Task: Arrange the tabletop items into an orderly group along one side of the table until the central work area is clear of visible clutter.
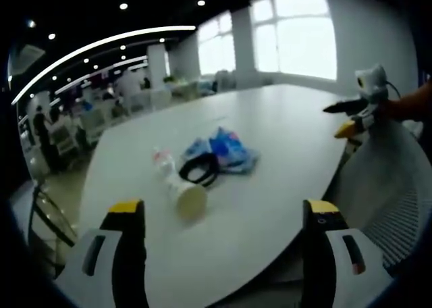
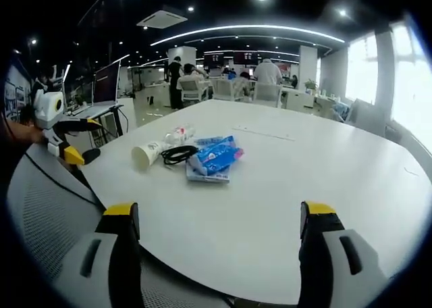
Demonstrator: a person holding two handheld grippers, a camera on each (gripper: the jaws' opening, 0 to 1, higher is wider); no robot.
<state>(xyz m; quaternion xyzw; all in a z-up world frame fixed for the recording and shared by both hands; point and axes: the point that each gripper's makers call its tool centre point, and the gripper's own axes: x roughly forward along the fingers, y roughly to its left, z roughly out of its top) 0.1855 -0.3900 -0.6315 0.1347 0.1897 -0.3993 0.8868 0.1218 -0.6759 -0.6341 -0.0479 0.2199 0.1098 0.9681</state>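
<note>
A small pile lies on the white table [image 1: 283, 139]: a paper cup [image 1: 188, 198] on its side, a clear plastic bottle [image 1: 162, 161], a black cable loop [image 1: 200, 169] and blue packets [image 1: 226, 150]. My left gripper [image 1: 226, 217] is open, low at the table's near edge, short of the cup. The right gripper [image 1: 351, 117] shows at the far right edge. In the right gripper view the same cup [image 2: 144, 155], cable [image 2: 177, 154], bottle [image 2: 179, 134] and blue packets [image 2: 214, 157] sit mid-table. My right gripper [image 2: 219, 220] is open and empty. The left gripper [image 2: 67, 139] enters from the left.
A grey mesh chair back [image 1: 388, 186] stands at the table's right edge, and another mesh chair [image 2: 47, 207] sits below the left gripper. Office desks, chairs and people [image 2: 268, 71] fill the background. Bright windows [image 1: 304, 34] lie beyond the table.
</note>
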